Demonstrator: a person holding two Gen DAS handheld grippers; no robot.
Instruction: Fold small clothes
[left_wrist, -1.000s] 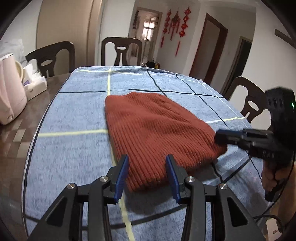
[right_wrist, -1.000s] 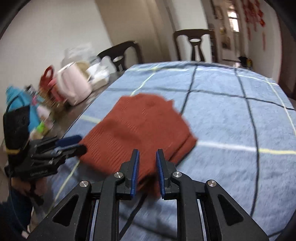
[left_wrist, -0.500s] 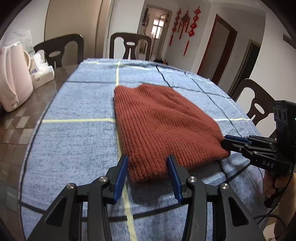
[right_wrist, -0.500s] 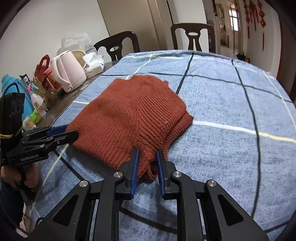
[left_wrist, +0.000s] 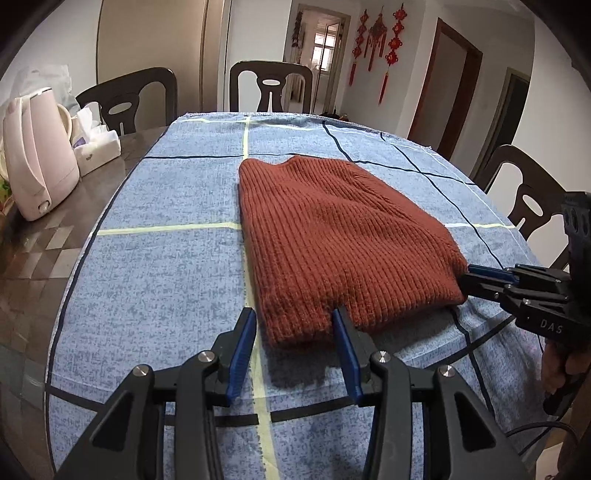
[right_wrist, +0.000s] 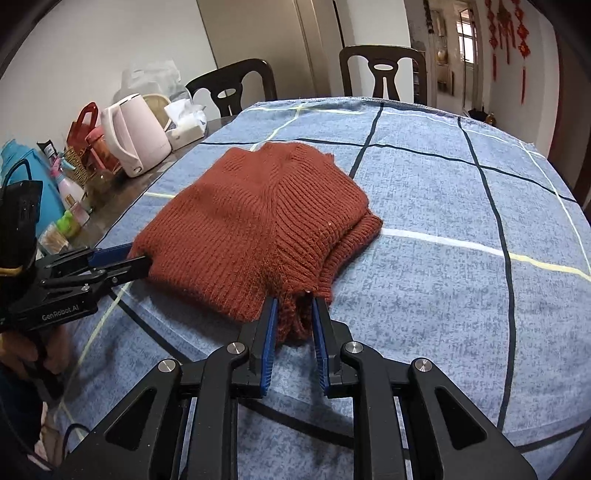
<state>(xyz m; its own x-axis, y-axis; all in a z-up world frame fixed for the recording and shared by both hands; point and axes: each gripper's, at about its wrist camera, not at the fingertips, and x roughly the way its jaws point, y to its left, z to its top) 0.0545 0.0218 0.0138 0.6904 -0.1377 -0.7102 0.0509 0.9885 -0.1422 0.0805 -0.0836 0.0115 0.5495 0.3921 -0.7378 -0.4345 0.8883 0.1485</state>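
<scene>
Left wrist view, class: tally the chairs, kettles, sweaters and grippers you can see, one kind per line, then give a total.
Chairs: 3
Pink kettle: 1
Sweater: 1
Grippers, left gripper and right gripper: 2
Total: 7

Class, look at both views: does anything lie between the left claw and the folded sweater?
Nothing visible does. The left claw is open at the near corner of the rust sweater, with only blue cloth beneath.
</scene>
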